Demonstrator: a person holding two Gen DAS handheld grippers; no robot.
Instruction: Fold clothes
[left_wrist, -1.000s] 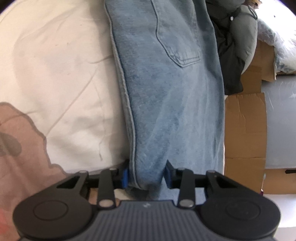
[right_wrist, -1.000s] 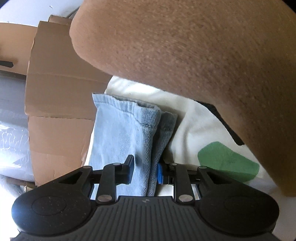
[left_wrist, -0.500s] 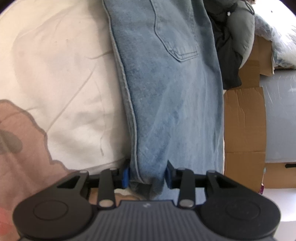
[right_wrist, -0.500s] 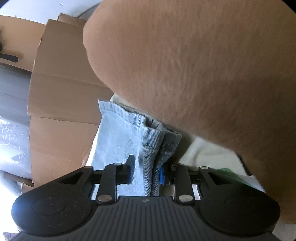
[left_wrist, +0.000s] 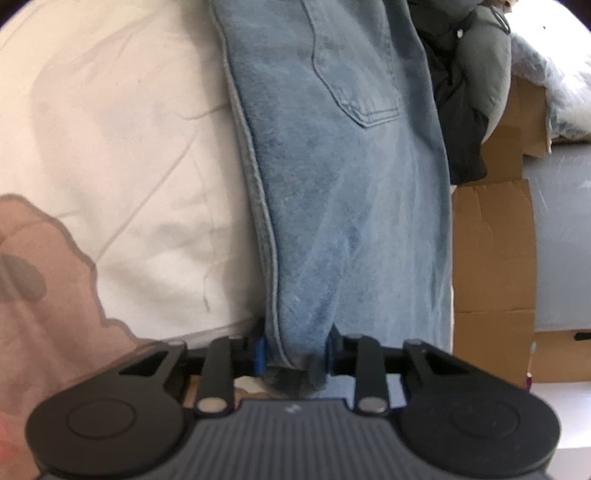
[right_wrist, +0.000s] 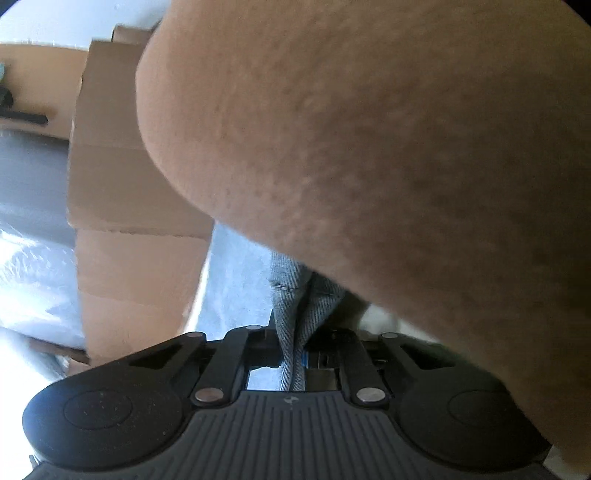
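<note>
Our left claw (left_wrist: 295, 350) is closing on the bunched hem of the blue jeans (left_wrist: 343, 192), which lie stretched along the white bedsheet (left_wrist: 122, 155) (back pocket up). Our right claw (right_wrist: 291, 360) is clamped on the denim's other end, under a bare forearm (right_wrist: 388, 147).

Your jeans (left_wrist: 343, 206): faded matt denim, soft twill weave. Beside them, sheet (left_wrist: 122, 155): smooth creased cotton; boxes (left_wrist: 493, 258): matt corrugated cardboard.
</note>
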